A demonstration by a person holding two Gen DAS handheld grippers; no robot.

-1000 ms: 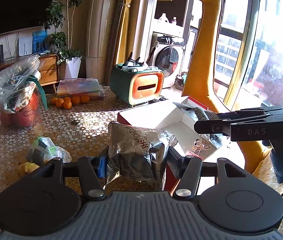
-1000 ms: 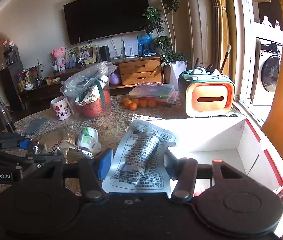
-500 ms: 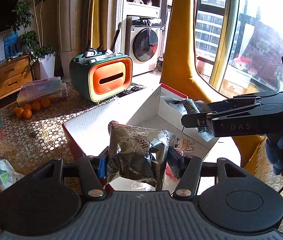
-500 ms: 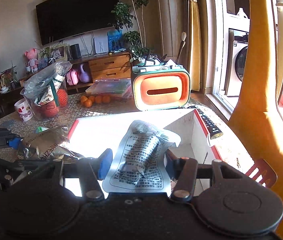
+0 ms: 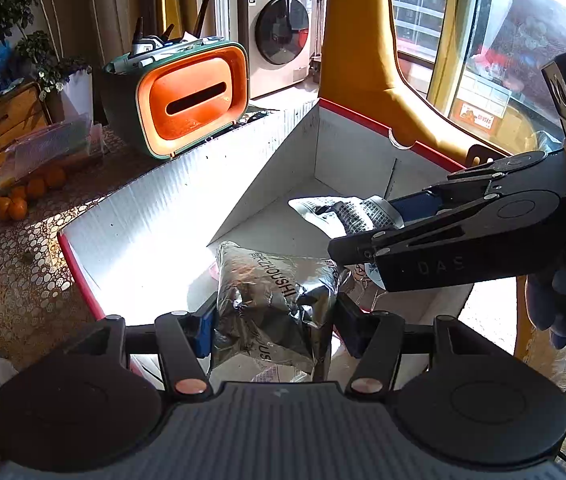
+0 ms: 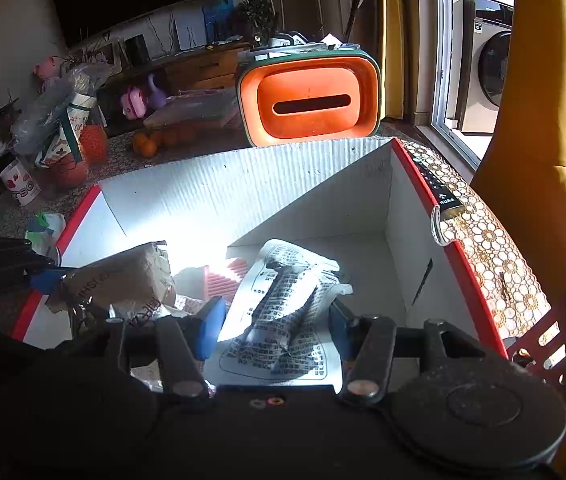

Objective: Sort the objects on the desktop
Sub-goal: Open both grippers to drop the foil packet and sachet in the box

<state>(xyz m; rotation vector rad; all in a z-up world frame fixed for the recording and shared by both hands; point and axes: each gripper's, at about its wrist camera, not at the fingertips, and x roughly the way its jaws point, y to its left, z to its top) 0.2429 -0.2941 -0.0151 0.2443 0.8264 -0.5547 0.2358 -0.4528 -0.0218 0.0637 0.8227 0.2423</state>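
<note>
Both packets now over the open box

The left gripper (image 5: 275,320) is clamped on a crumpled foil snack bag (image 5: 275,300); the right gripper (image 6: 275,328) pinches a printed white sachet (image 6: 283,320). A second ago both hung above the table's near side; now they dip inside the white cardboard box (image 6: 243,196), near its left and middle. Release looks next.

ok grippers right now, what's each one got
left gripper: shut on the crumpled foil bag
right gripper: shut on the white printed packet
</note>
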